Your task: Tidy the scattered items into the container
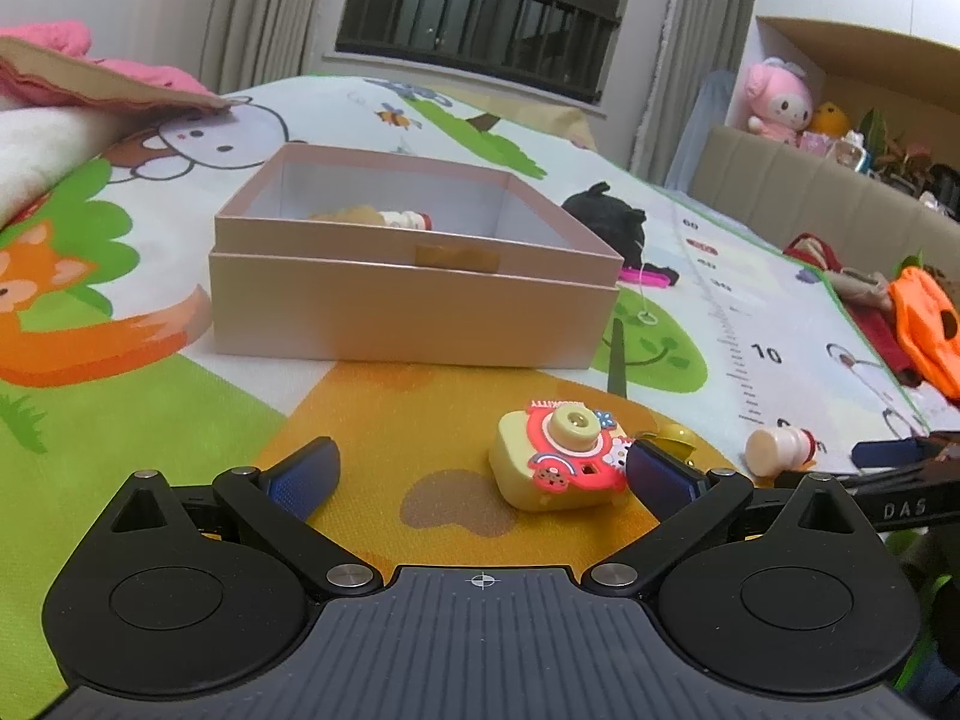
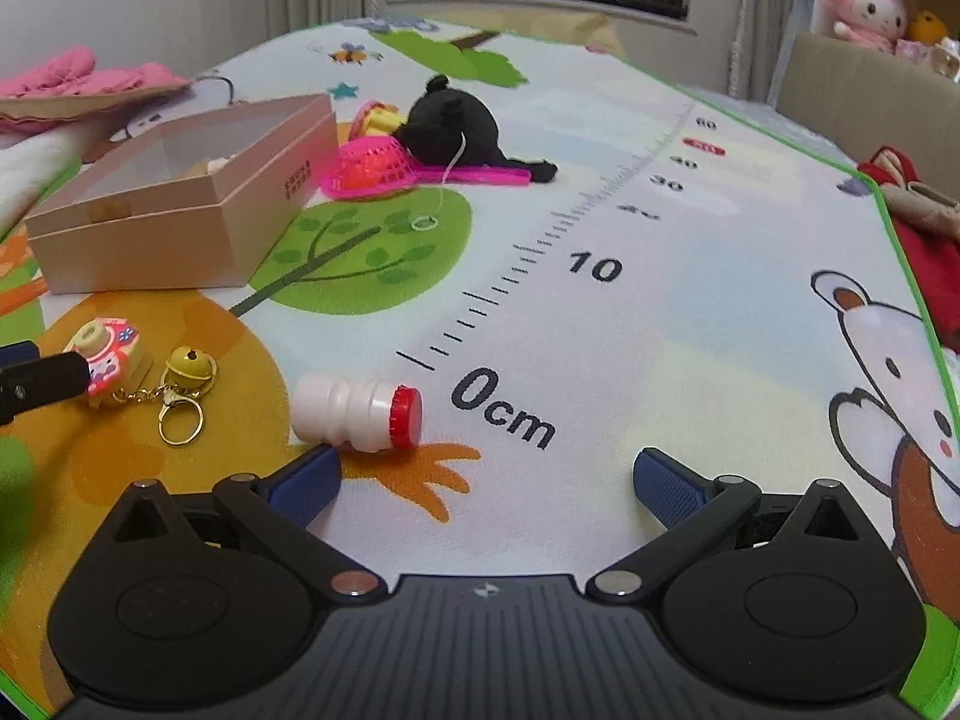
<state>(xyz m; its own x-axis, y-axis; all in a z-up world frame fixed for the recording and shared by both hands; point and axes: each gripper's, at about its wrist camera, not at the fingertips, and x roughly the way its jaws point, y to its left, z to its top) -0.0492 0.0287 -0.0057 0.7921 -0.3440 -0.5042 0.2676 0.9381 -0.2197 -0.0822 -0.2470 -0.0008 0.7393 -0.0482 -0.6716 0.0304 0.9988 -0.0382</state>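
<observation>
Where curtains (image 1: pixel 252 6) flank a window (image 1: pixel 480 12), a cartoon mat (image 2: pixel 690 276) lies.

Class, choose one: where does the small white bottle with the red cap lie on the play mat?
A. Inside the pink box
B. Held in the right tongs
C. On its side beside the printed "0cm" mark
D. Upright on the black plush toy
C: the white bottle lies on its side on the mat beside the "0cm" mark, just ahead of the open right tongs.

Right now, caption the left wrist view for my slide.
Open left hand-held gripper approaching yellow toy camera on play mat, pink box behind.
</observation>
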